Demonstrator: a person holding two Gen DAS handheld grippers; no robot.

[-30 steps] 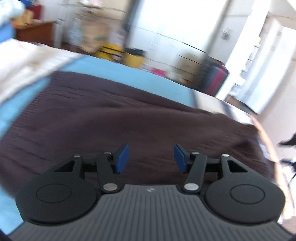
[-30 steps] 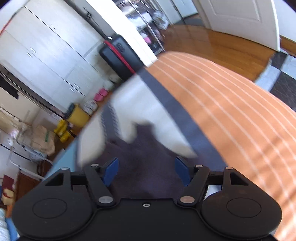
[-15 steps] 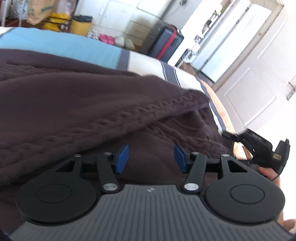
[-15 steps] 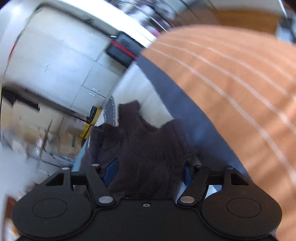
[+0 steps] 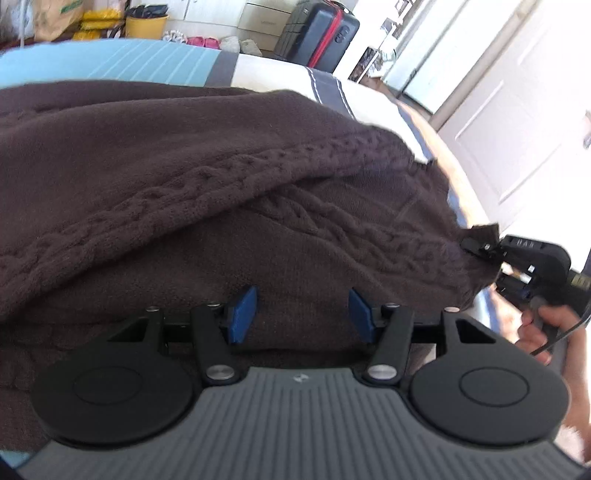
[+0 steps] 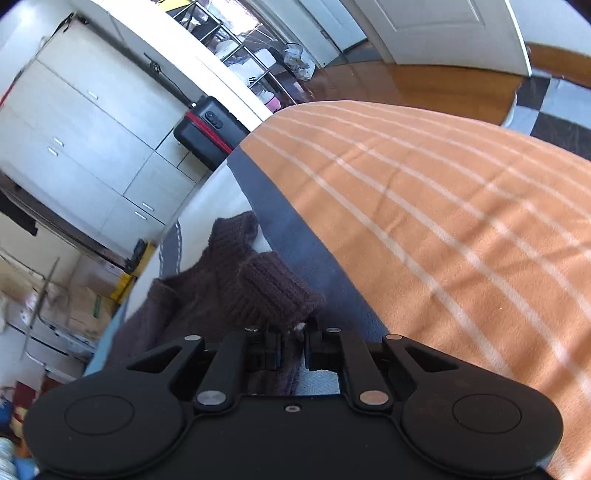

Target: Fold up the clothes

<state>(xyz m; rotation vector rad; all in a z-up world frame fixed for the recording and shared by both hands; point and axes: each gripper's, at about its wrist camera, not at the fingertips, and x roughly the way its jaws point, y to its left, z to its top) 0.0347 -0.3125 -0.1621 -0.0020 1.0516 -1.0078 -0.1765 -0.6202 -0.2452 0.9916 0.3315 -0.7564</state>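
A dark brown cable-knit sweater point(image 5: 184, 184) lies across the bed and fills most of the left wrist view. My left gripper point(image 5: 301, 314) hovers low over it, open, with its blue pads apart and nothing pinched between them. At the sweater's right end, my right gripper point(image 5: 476, 247) grips the edge, held by a person's hand point(image 5: 543, 325). In the right wrist view, the right gripper point(image 6: 291, 349) is closing its jaws on the sweater's ribbed edge point(image 6: 266, 288), and knit bunches between the fingers.
The bed cover has orange and white stripes point(image 6: 443, 221), a dark grey band point(image 6: 295, 229) and a light blue part point(image 5: 110, 62). Beyond the bed stand a black suitcase with a red stripe point(image 5: 321, 33), white cabinets point(image 6: 92, 147), a yellow bucket point(image 5: 146, 26) and a white door point(image 5: 517, 129).
The right gripper's jaws went from wide apart to nearly closed around the sweater's ribbed edge. The left gripper swung right across the sweater, still open, and the right gripper came into its view.
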